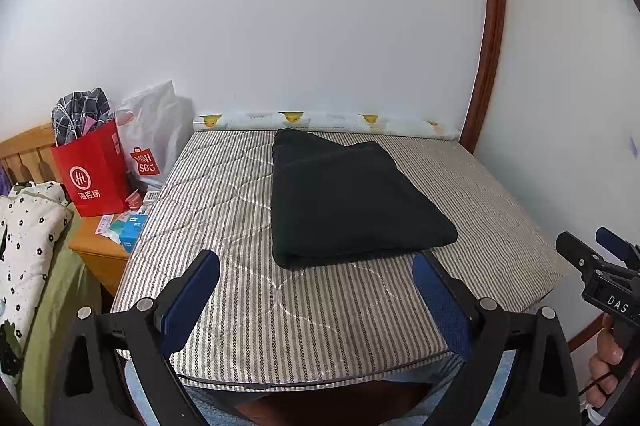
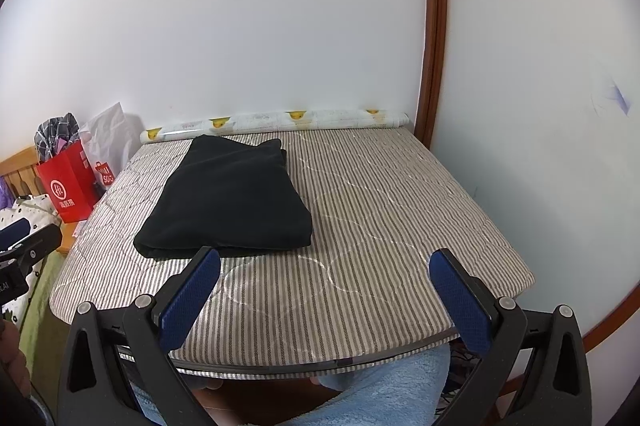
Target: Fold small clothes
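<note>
The black garment (image 1: 348, 197) lies folded into a thick rectangle on the striped pad (image 1: 248, 306), toward its far half at about 12 o'clock from the left claw (image 1: 316, 290) and at 10 o'clock from the right claw (image 2: 324, 290). Both claws hang above the near edge of the pad with jaws spread wide and nothing between them; neither touches the cloth.

The fold looks nearly done, perhaps finished. If one more fold is wanted, a sound way is to take the two near corners together, one claw on each, pinching through all layers so none slips, then lift low and carry them straight to the far edge. The near edge bulges a little, so pressing it flat afterwards would tidy the stack. Thick soft cloth tends to spring open; a slow release helps.

The pad is quilted, grey-and-white striped, and seems to rest on the person's lap. A roll with yellow duck prints (image 2: 276, 121) lies along its far edge against a white wall (image 1: 320, 45). At 9 o'clock stand a red bag (image 1: 94, 173), a white bag (image 1: 154, 129) and a wooden nightstand (image 1: 94, 250).
</note>
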Tool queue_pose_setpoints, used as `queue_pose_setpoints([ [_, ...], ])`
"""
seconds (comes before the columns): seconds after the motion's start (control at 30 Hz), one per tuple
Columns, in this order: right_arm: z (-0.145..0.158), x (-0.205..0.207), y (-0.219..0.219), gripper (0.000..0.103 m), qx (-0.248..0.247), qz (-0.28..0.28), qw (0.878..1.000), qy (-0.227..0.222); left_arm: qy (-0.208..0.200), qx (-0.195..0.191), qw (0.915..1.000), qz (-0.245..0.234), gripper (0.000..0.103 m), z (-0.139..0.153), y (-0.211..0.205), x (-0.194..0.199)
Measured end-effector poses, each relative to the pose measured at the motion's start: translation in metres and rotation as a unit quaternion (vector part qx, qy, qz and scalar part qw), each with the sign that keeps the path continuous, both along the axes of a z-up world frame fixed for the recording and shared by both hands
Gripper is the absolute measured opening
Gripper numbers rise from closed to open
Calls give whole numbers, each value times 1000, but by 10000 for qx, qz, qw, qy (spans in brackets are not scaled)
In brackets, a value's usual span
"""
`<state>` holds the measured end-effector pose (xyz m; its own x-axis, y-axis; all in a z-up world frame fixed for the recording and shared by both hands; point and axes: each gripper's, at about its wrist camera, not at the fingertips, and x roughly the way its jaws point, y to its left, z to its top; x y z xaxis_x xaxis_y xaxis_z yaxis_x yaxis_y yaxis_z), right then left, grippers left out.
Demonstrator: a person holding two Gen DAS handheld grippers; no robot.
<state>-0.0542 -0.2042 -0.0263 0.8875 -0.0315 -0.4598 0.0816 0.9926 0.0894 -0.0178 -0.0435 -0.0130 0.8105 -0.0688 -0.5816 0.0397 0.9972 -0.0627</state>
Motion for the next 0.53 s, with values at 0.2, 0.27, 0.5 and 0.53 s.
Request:
queue_pose_setpoints([
  [0.2, 1, -2, -3, 103, 5, 11, 10000, -23, 2, 10, 10000, -5, 98, 1, -1, 0],
  [0.27, 1, -2, -4, 103, 6, 15, 10000, -27, 3, 8, 10000, -2, 98, 1, -1, 0],
  [0.5, 3, -4, -2, 103, -29, 36, 10000, -58, -12, 9, 10000, -20, 98, 2, -1, 0],
  [0.53, 3, -4, -2, 103, -34, 44, 10000, -65, -27, 11, 10000, 4, 98, 2, -1, 0],
])
